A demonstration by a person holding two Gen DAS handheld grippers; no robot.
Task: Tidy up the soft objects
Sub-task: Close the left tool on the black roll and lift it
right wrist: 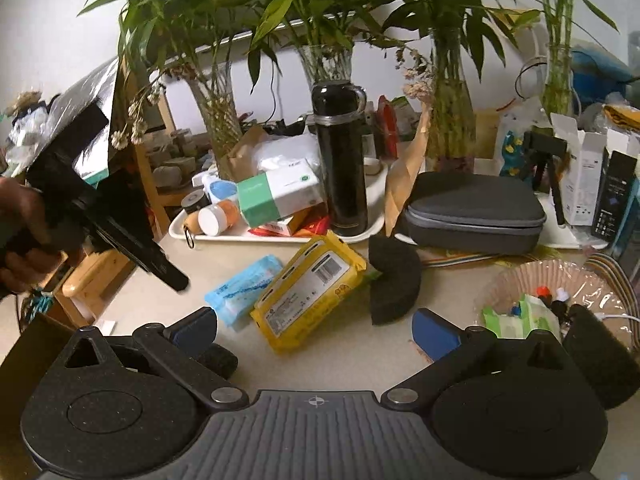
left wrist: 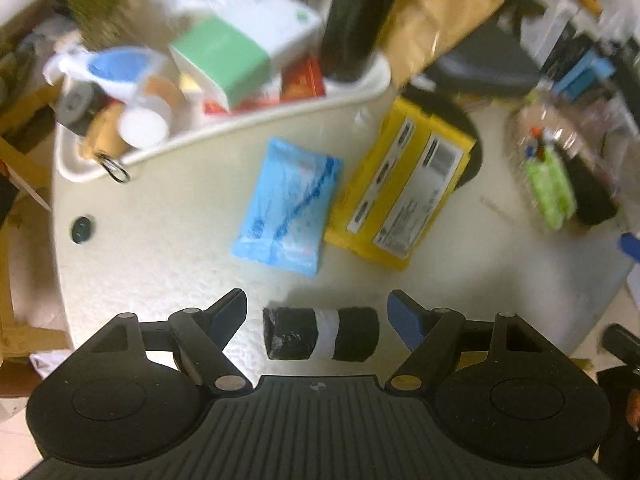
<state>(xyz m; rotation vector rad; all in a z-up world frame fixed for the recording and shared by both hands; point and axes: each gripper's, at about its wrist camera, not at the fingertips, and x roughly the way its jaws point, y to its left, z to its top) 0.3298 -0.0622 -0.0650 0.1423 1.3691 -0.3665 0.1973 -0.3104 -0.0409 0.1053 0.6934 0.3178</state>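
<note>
Left gripper [left wrist: 317, 312] fingers spread wide, empty, straddling the black plastic roll with white paper band [left wrist: 321, 333] lying on the cream worktop [left wrist: 160, 248]. Risk: round roll squirts forward on closing. Right gripper [right wrist: 315, 330] spread, empty.

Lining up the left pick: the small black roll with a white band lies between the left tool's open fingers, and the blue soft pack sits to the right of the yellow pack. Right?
Not quite. In the left wrist view the blue soft pack sits to the left of the yellow pack, touching it. The small black roll with a white band does lie between the open left tool.
</note>
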